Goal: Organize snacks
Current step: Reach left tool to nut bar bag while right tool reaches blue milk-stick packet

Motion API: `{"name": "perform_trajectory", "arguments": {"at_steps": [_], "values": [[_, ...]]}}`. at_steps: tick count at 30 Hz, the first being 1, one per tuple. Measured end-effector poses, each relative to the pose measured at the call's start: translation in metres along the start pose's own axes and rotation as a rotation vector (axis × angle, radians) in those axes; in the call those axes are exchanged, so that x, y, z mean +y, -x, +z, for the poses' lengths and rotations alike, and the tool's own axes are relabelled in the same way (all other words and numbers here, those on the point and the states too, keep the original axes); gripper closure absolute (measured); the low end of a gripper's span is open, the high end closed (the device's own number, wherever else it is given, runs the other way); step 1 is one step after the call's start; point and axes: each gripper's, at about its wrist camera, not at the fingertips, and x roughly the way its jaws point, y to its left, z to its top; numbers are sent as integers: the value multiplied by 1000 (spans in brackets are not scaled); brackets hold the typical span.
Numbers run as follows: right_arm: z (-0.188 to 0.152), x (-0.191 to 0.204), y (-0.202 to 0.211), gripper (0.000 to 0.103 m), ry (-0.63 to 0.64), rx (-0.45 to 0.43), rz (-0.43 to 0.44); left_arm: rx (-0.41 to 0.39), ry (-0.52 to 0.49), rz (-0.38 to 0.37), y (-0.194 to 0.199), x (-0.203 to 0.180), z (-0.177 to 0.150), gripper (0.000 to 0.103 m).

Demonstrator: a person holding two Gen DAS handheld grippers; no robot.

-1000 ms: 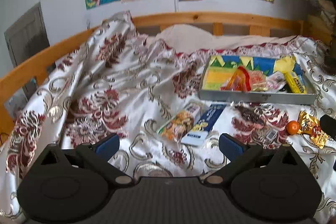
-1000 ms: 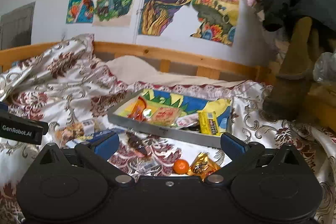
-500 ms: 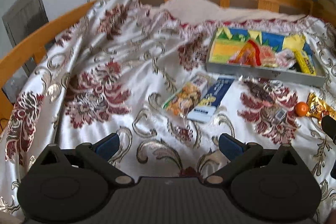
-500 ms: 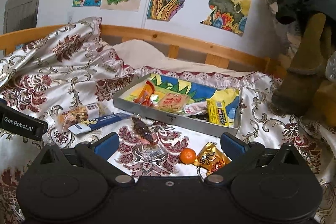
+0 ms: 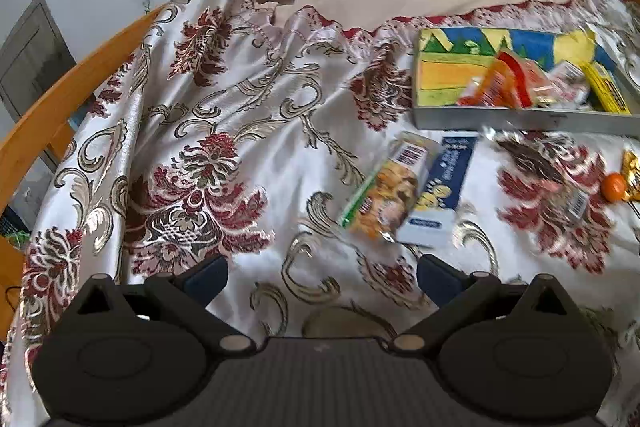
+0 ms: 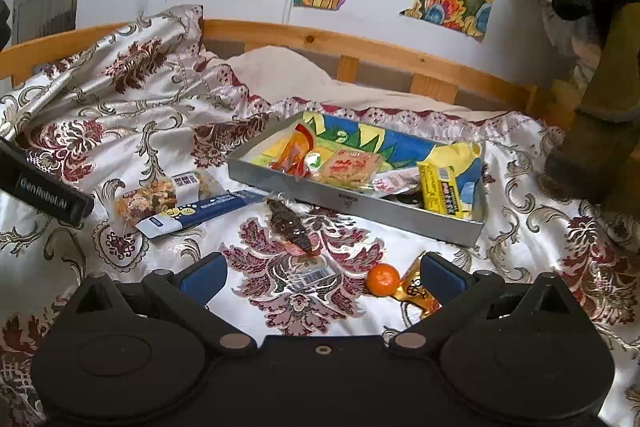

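Satin bedspread (image 6: 132,131) carries a grey tray (image 6: 360,205) already holding several snacks. Near it lie 2 packets, a biscuit pack (image 5: 384,193) touching a blue one (image 5: 442,193), and an orange (image 6: 383,279). Left gripper (image 5: 322,277) and right gripper (image 6: 322,273) both hover spread wide, holding nothing.

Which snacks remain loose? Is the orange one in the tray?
Out. The orange snack lies on the bedspread, in front of the tray.

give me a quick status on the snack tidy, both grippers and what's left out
Left gripper open, empty. Right gripper open, empty, over bedspread. Tray part filled; five snacks outside it, tangerine and gold wrapper nearest right gripper. Nothing blocking.
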Motion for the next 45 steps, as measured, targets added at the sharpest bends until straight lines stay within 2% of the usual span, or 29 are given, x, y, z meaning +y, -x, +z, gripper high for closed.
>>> {"name": "perform_trajectory", "arguments": {"at_steps": [11, 15, 18, 22, 26, 33, 36, 40, 45], "values": [[5, 28, -22, 1, 54, -25, 62, 131, 133, -121, -52, 47, 27, 0], [11, 45, -34, 1, 58, -22, 105, 176, 205, -206, -69, 62, 31, 1], [15, 63, -45, 1, 74, -34, 114, 169, 255, -247, -73, 68, 34, 1], [20, 85, -69, 1, 80, -12, 117, 138, 248, -321, -75, 68, 38, 1], [26, 102, -94, 1, 36, 15, 103, 127, 272, -367, -81, 70, 42, 1], [29, 134, -134, 1, 35, 70, 26, 146, 348, -412, -103, 73, 43, 1], [22, 138, -145, 1, 57, 101, -1, 153, 345, -428, -107, 69, 43, 1], [18, 131, -144, 1, 74, 100, -21, 153, 301, -428, -108, 63, 42, 1], [14, 112, -129, 1, 188, 56, -55, 173, 236, -424, -111, 54, 37, 1]]}}
